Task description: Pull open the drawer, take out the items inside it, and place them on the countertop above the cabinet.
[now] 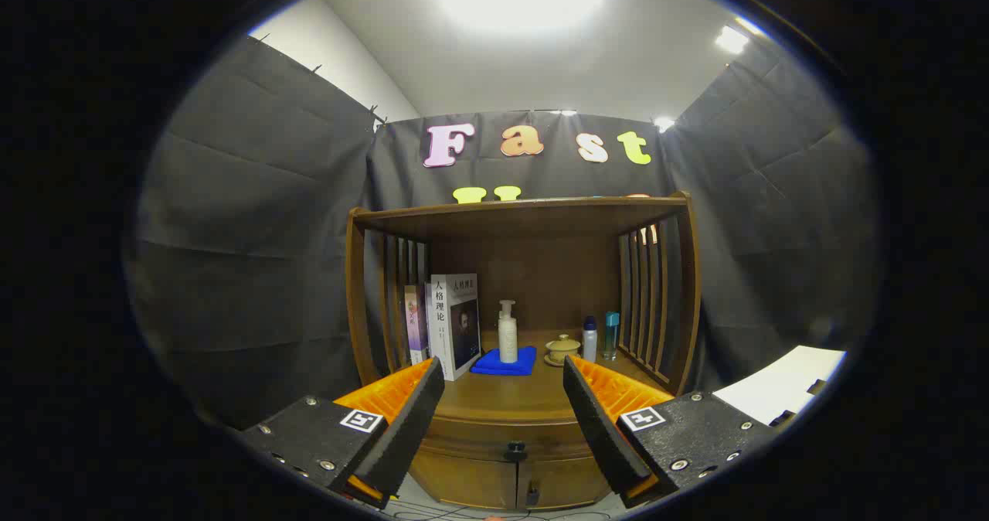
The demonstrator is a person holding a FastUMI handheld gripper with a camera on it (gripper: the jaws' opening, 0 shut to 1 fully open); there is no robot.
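Ahead, tongs (504, 386) spread, drawer (506, 436) shut, contents hidden

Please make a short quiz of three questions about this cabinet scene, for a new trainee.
1. True or false: the gripper is shut on the drawer knob.
2. What does the white pump bottle stand on? A) the blue cloth B) the books C) the lidded cup
3. Fill in: the two small bottles stand beside the ______ slatted side of the cabinet, seen from the gripper.

Key
1. False: the fingers are open and empty, and the knob lies ahead and below, between them.
2. A.
3. Right.
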